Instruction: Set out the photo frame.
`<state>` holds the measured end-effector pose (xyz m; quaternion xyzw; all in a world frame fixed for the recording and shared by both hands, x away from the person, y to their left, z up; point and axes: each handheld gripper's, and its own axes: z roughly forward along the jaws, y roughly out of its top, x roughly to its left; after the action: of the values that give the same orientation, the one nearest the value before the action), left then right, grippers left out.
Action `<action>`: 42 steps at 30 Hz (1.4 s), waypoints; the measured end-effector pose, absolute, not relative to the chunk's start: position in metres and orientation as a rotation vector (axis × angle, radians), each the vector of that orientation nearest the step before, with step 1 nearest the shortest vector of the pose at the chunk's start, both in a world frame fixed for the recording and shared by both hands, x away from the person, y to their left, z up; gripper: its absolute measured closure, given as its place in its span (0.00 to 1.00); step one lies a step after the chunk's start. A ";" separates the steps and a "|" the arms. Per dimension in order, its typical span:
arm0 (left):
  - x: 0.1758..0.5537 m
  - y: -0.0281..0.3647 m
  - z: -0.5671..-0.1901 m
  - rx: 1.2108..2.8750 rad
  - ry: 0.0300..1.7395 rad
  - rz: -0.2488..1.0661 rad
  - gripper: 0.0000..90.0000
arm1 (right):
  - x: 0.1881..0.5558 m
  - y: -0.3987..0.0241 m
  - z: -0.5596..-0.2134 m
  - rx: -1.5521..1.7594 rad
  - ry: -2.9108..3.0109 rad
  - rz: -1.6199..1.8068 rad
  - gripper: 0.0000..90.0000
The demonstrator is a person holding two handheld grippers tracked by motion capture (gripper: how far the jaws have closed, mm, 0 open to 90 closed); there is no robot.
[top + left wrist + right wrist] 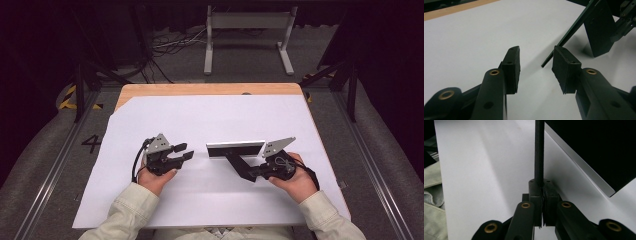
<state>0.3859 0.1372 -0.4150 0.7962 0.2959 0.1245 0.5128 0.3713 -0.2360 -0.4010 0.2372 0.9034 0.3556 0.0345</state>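
Observation:
A flat black panel with a silver top edge stands tilted on the white sheet at mid-table. A thin black leg runs from it down to my right gripper, which is shut on the leg's end. In the right gripper view the leg rises straight from the shut gripper, with the panel to its right. My left gripper lies open to the panel's left, nothing between its fingers. In the left gripper view, the panel's thin edge and leg lie ahead of the gripper.
The wooden table shows beyond the sheet's far edge. A white metal stand and loose cables sit on the floor behind. A pale sleeve lies left of the right gripper.

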 end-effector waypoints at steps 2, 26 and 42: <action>0.386 0.137 -0.415 1.917 0.707 0.298 0.65 | 0.371 -0.236 -0.402 0.726 2.782 1.084 0.97; 0.390 0.131 -0.416 1.928 0.696 0.287 0.65 | 0.364 -0.241 -0.405 0.753 2.755 1.072 0.95; 0.399 0.116 -0.419 1.991 0.669 0.316 0.72 | 0.352 -0.267 -0.391 0.779 2.696 1.132 0.86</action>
<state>0.3988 0.1164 -0.4186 0.8187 0.2749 0.1298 0.4872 0.3520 -0.2672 -0.3909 0.2571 0.8895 0.3734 0.0577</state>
